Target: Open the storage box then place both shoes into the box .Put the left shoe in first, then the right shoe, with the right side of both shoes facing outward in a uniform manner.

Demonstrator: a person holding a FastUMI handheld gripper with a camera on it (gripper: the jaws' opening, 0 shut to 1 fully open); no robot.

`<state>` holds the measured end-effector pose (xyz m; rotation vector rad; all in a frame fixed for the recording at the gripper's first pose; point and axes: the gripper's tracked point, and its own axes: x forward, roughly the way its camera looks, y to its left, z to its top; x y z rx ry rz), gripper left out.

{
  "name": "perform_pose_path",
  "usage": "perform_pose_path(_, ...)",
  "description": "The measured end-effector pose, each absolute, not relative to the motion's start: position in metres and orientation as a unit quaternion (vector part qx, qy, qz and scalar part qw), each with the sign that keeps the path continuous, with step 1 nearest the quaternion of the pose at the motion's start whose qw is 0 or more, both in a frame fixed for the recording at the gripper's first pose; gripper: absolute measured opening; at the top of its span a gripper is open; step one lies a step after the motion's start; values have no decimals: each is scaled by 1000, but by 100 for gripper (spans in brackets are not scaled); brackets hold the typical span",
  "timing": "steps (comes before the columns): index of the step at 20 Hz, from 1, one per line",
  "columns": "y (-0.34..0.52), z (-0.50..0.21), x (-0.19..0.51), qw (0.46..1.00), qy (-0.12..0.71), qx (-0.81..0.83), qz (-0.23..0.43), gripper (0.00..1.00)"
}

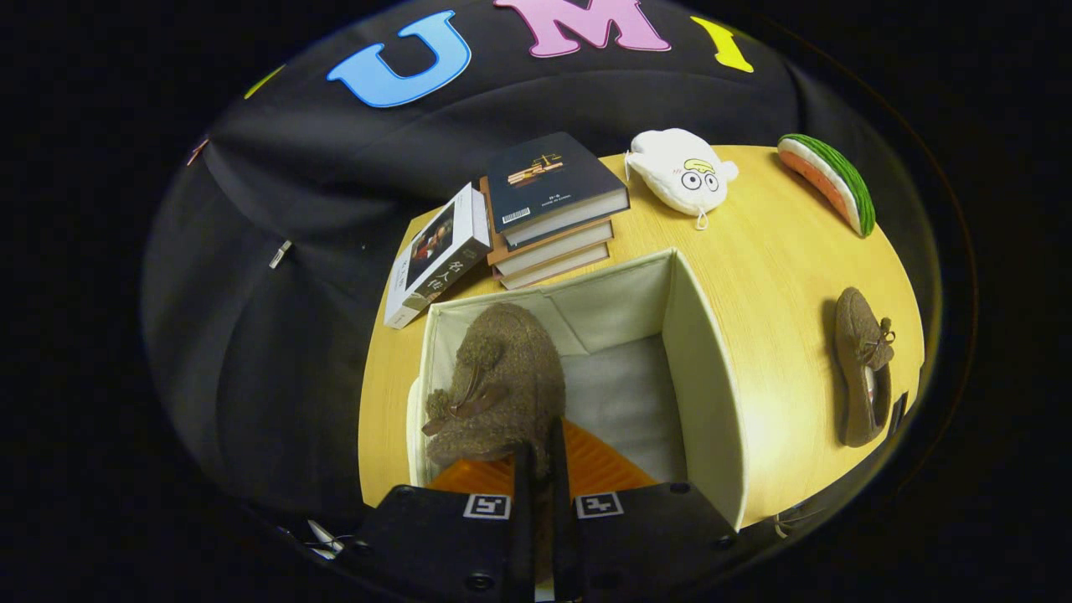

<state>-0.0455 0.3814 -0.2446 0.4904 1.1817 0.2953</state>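
1. Gripper (pixel 540 456): both fingers are drawn nearly together and clamp the rear edge of a brown fuzzy shoe (pixel 498 381).
2. Held shoe: it hangs inside the open storage box (pixel 712 394), against the box's left wall, with its toe pointing away from the fingers and a small bow on its upper.
3. Storage box: cream fabric walls, open top, pale floor visible to the right of the held shoe. An orange ribbed surface (pixel 599 465) shows just ahead of the fingers.
4. Second brown shoe (pixel 863 368): lies on the wooden worktop (pixel 779 276), well apart from the box on its right side.
5. Beyond the box: a stack of books (pixel 553 209), with a boxed book (pixel 435 255) leaning beside it.
6. Farther right on the worktop: a white plush pouch (pixel 682 176) and a watermelon-slice toy (pixel 829 180).
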Motion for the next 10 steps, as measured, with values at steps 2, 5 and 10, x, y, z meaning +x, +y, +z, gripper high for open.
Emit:
perform_pose_path(2,387,-252,-48,790,556,218,139,14)
perform_pose_path(5,396,-258,-52,782,565,214,155,15)
perform_pose_path(10,409,-261,-74,746,593,221,207,72)
